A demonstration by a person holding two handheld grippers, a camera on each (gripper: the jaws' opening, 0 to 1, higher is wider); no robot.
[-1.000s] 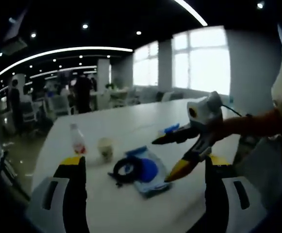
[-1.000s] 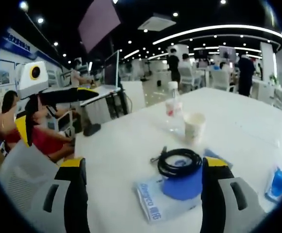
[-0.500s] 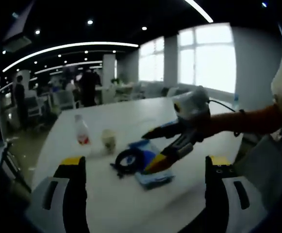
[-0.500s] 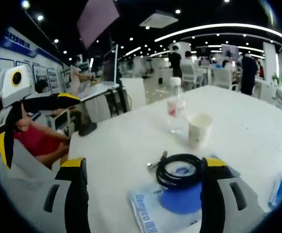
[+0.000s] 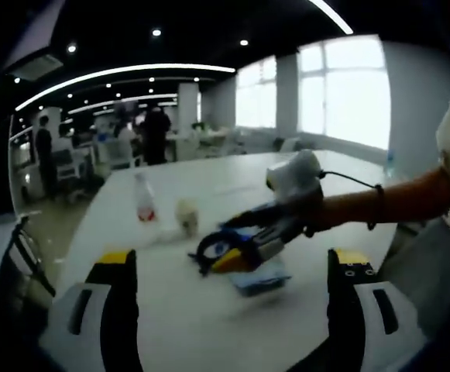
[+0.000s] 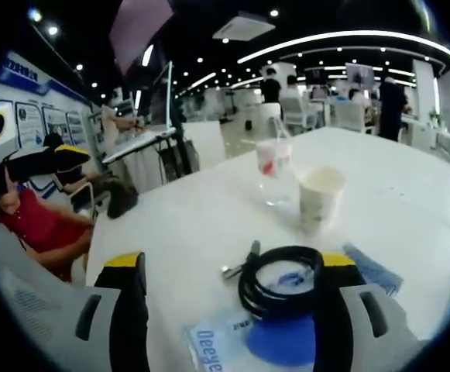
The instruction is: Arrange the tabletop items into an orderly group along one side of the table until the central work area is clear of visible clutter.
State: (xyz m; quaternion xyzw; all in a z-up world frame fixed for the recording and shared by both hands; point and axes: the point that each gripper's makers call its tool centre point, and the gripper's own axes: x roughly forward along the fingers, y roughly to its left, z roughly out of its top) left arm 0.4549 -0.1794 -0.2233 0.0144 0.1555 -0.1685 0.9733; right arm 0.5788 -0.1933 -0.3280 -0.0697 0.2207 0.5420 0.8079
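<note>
While right gripper (image 5: 236,252) reaches cable coil (image 6: 280,280) at frame centre, jaws spread: close squarely on coil rim, avoiding cup (image 6: 320,192). Left gripper (image 5: 225,310) jaws spread, idle.

One white table (image 6: 410,186) bearing one clear bottle (image 6: 272,167) (red label), one paper cup (image 6: 320,194), one coiled black cable (image 6: 281,280), one white-and-blue packet (image 6: 240,349) at lower centre, and one blue cloth (image 6: 372,267).
</note>
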